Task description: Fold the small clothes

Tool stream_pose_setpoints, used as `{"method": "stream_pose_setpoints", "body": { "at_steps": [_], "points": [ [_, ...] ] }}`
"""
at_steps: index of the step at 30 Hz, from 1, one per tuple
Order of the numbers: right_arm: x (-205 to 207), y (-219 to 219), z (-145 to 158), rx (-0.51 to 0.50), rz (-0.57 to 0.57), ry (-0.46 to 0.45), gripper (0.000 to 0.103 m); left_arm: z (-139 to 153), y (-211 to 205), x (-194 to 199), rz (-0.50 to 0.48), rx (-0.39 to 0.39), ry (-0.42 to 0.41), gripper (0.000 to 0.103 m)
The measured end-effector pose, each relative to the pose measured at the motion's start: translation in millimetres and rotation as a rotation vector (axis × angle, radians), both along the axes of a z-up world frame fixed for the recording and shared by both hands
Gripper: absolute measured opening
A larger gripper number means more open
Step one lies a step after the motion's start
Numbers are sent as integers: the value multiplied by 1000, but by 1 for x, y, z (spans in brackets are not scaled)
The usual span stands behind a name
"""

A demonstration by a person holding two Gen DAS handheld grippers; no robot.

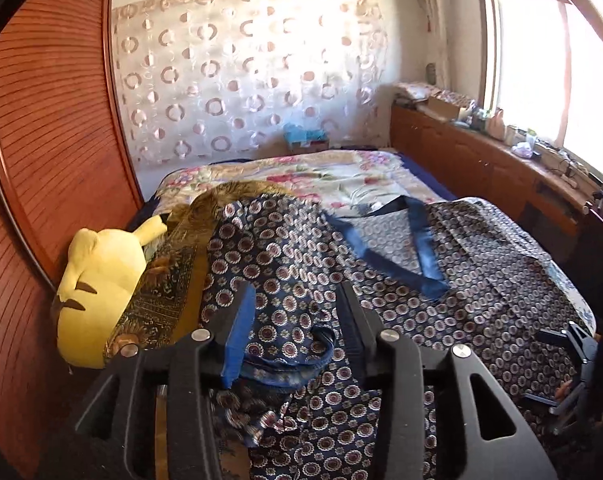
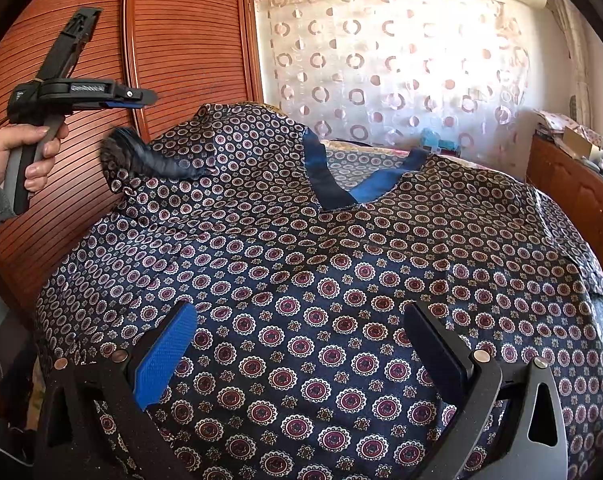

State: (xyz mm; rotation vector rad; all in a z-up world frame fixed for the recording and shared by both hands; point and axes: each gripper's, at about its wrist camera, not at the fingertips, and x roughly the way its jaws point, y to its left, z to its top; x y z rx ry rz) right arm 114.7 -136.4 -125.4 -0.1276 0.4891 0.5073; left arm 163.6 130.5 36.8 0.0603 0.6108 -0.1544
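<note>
1. A navy patterned top with a blue V-neck band lies spread flat over the bed, covering most of its near half.
2. The right gripper hangs low over the garment's near part; its fingers stand wide apart with only flat cloth beneath them, pressing on nothing.
3. The left gripper, held by a hand in a grey sleeve, is raised near the bed's left edge, in front of the slatted wooden wardrobe.
4. Its fingers are partly apart; the sleeve cuff with its blue hem shows in the gap between them in the left wrist view, apparently loose rather than pinched.
5. In the right wrist view that sleeve end is blurred below the left gripper, apart from it.
6. A yellow plush toy sits at the bed's left edge, touching a gold patterned cloth.
</note>
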Motion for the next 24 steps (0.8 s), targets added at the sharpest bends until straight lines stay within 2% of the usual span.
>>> {"method": "stream_pose_setpoints", "body": {
  "at_steps": [3,5,8,14,19,21,24],
  "points": [
    [0,0,0,-2,-1,1,103,6,-2,-8,2,14,-33,50],
    [0,1,1,-16,-5,4,103,7,2,-14,23,22,-47,72],
    [0,1,6,-23,12,12,103,0,14,-26,40,33,-60,82],
    [12,4,41,-5,65,-9,102,-29,45,-27,111,36,-22,83],
    [42,30,65,-1,141,4,96,-49,72,-19,143,-25,9,83],
    [59,45,71,0,177,24,91,-55,77,-15,132,-52,16,78],
    [85,70,75,19,227,80,84,-60,82,-6,124,-79,35,64]
  ]
}}
